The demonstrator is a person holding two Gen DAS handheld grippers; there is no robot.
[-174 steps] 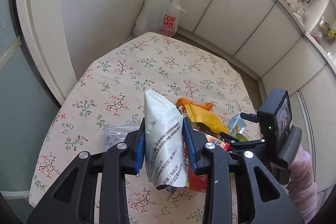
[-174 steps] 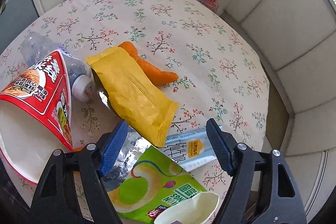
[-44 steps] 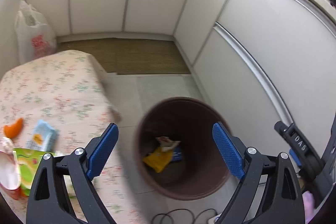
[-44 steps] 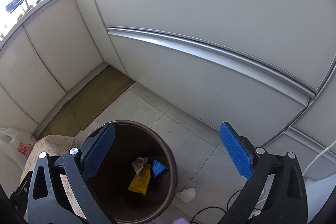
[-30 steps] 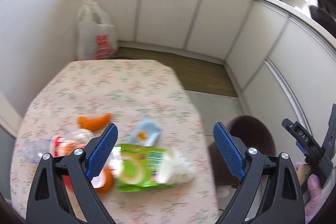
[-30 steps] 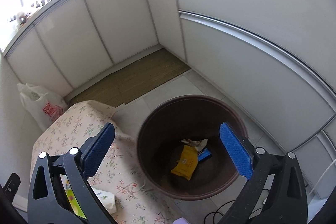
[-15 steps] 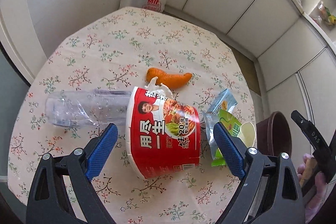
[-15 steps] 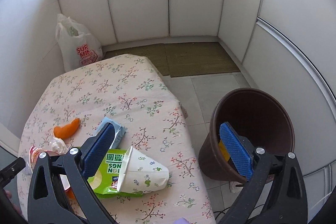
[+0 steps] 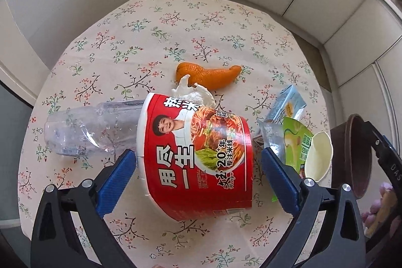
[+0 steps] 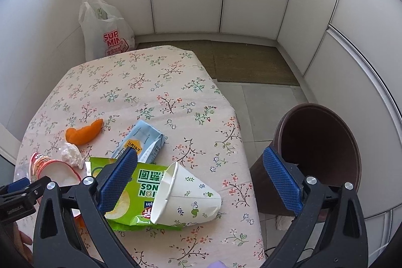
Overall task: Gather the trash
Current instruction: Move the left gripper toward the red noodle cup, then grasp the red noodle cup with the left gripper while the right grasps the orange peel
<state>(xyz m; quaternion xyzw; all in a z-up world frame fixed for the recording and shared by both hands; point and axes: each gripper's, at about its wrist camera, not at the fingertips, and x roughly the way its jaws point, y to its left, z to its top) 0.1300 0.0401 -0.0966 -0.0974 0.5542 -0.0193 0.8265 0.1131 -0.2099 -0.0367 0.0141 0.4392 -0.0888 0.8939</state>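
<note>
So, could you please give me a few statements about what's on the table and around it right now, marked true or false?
1. The red noodle cup lies on its side between the open jaws of the left claw. True.
2. The paper cup stands upright. False: it lies on its side on the green snack bag.
3. The bin stands on the floor beside the table. True.
4. The right claw is shut on the orange peel. False: it is open and holds nothing.
5. The clear bottle lies beside the noodle cup. True.
</note>
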